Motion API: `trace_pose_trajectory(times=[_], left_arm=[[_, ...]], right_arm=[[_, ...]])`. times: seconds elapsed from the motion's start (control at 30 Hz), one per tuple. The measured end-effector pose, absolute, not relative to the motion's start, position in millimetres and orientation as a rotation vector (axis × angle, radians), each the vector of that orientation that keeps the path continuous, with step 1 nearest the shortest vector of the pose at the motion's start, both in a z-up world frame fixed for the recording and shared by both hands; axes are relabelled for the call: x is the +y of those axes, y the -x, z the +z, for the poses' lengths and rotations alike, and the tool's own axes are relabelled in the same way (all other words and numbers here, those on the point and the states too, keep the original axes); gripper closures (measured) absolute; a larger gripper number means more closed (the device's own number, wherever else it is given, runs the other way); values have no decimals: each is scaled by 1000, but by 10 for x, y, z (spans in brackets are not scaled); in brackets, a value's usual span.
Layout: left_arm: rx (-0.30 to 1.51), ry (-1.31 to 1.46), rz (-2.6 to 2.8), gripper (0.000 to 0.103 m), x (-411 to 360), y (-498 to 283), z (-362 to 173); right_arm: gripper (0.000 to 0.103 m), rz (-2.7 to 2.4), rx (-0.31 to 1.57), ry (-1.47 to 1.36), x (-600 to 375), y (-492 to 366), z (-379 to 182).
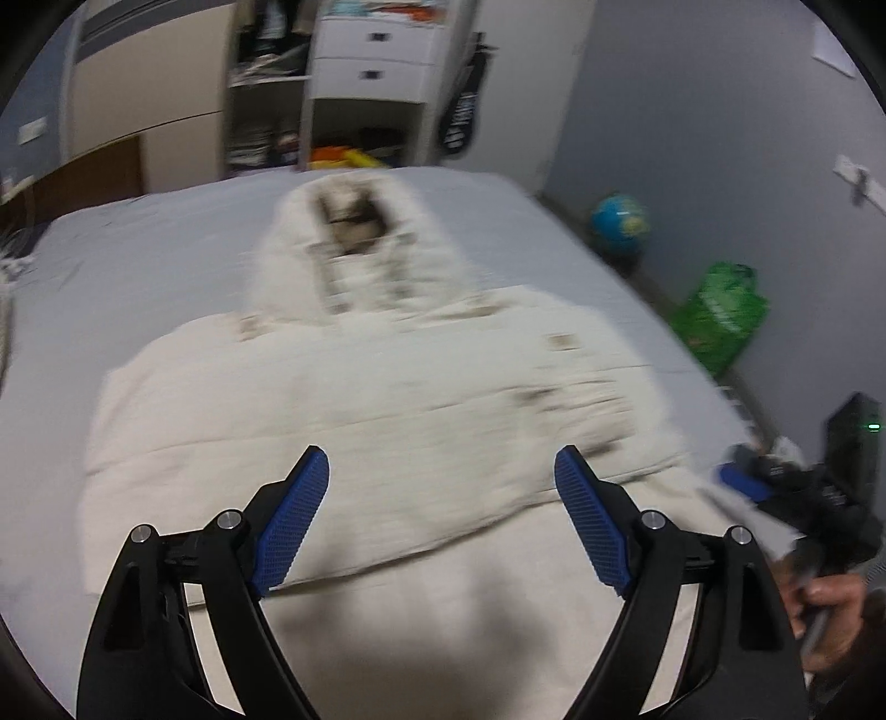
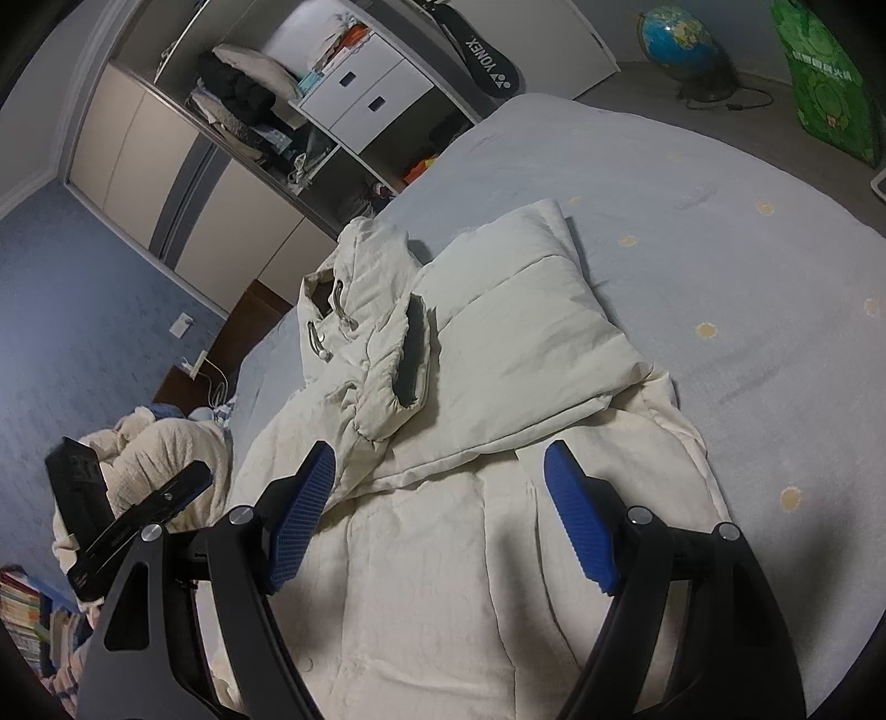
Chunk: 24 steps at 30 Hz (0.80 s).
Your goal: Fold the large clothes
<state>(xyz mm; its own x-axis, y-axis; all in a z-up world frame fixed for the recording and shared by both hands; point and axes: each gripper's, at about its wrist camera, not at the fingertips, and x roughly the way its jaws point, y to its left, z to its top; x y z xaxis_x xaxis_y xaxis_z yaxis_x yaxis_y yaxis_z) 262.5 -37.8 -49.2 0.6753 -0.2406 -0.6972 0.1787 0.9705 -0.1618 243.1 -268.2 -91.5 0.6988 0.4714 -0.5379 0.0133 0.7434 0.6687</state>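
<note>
Left gripper [image 1: 442,471] hangs over a cream padded coat [image 1: 354,399], its two blue fingers [image 1: 296,515] spread wide apart with nothing between them. Its view is smeared by blur, so seams and fastenings on the coat are hard to make out. The coat lies flat on a pale blue bed [image 1: 155,243], reaching from under the gripper to a hood [image 1: 354,238] straight ahead of it at the far end. The coat's near hem is cut off by the bottom of the view.

Right gripper [image 2: 440,473] also hangs over the coat [image 2: 443,581], fingers [image 2: 581,531] wide apart and holding nothing. Just ahead of it one padded sleeve [image 2: 515,332] is folded across the body, and the hood [image 2: 354,310] sits ahead and to its left with a dark lining showing. Whatever lies under the folded sleeve is hidden. Farther left of this gripper is a crumpled fleecy blanket [image 2: 160,443], partly hidden behind black parts of the other handheld rig.

In the left view, the right gripper's body [image 1: 803,498] is blurred at the right edge, with part of a hand [image 1: 830,603] cut off by the frame. Beyond the bed [image 2: 747,277] stand a globe [image 2: 678,39], a green bag [image 2: 825,83] cut off at the top, and open shelves [image 2: 310,111] whose contents are too small to tell.
</note>
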Motion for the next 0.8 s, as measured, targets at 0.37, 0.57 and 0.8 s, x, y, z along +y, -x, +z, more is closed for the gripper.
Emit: trace_pose_trajectory(times=[0.37,0.57,0.8], left_arm=[[810,329,-2,18,829,-2540,-970],[821,320,-15,17,892,-2616,-1144],[755,373,-26,12,1018,-2676,-1102]], right_arm=[[29,294,807,-540,-2407,-2491,-836],[29,294,846,-434,-2183,-2650,-703],[29,363,850,-325,-1772,-3350,-328]])
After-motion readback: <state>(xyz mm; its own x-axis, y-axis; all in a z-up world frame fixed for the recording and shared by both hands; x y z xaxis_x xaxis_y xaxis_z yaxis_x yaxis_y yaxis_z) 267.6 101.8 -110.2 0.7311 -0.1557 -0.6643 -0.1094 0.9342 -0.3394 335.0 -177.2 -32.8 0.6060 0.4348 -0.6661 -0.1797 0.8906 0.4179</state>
